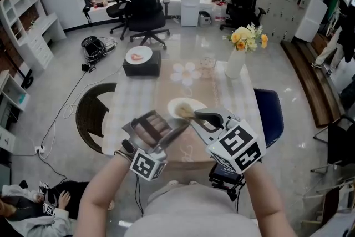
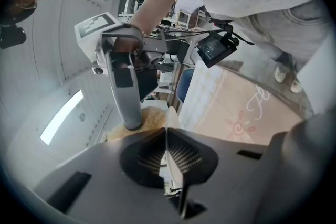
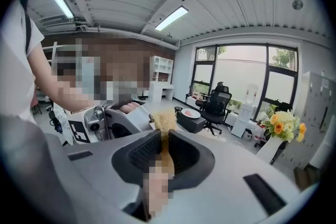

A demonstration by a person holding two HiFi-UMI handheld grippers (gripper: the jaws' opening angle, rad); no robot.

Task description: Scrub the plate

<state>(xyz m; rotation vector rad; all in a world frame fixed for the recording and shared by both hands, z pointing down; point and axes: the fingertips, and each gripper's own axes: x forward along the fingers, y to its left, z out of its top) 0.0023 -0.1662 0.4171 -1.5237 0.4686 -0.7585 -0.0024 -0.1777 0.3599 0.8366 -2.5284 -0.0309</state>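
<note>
**Head view:** Over a tabletop (image 1: 133,102) spread with checked cloth, the left tool (image 1: 180,129) and right tool (image 1: 198,117) meet at a white round plate (image 1: 191,104). A straw-bristled scrubbing brush (image 1: 183,113) lies on the plate's near side.

**Left gripper view:** The left tool is clenched on the plate's thin rim, seen edge-on between its jaws. The bristles press against the plate's left face, contact the head view leaves unclear.

**Right gripper view:** The right tool grasps the brush handle. The bristles rise just past its jaws, with the left tool close at left.
</note>
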